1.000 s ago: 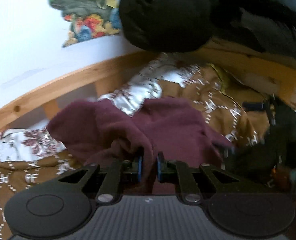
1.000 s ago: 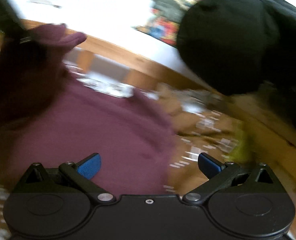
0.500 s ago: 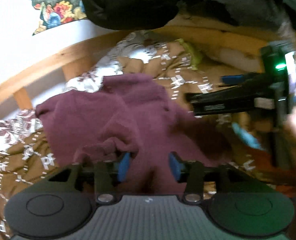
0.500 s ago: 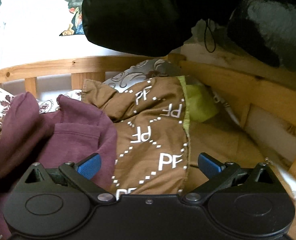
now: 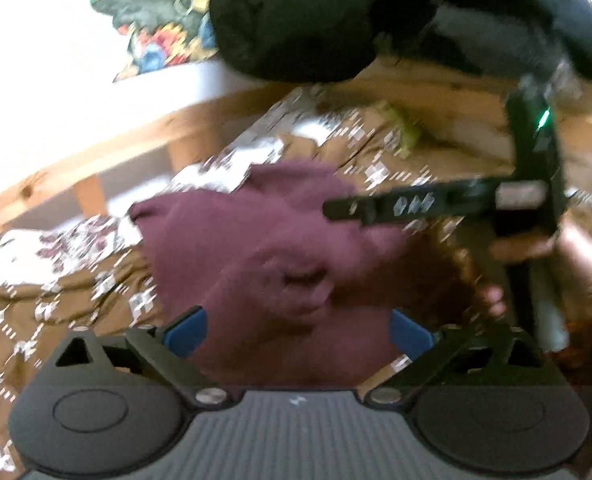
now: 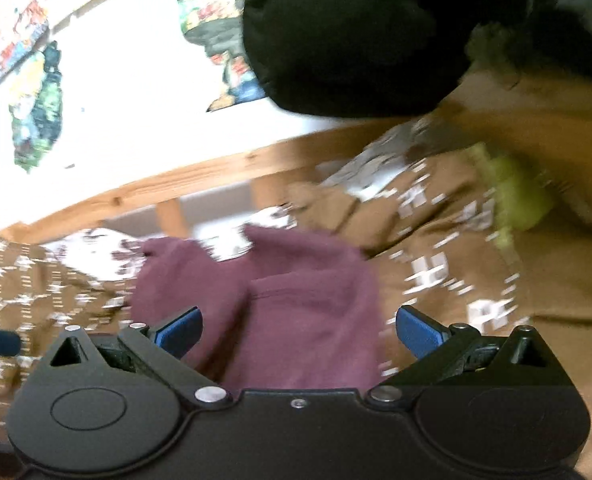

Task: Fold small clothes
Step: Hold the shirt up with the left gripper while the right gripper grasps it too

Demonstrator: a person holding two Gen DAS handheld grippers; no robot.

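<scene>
Lying bunched mid-frame on the brown quilt (image 6: pixel 448 280), the maroon top (image 6: pixel 296 312) looks soft, light and limp, likely to sag and crumple when lifted. Both the left gripper (image 5: pixel 298 332) and right gripper (image 6: pixel 298 330) are spread wide, holding nothing. Pinching an outer hem or corner seems best.
</scene>
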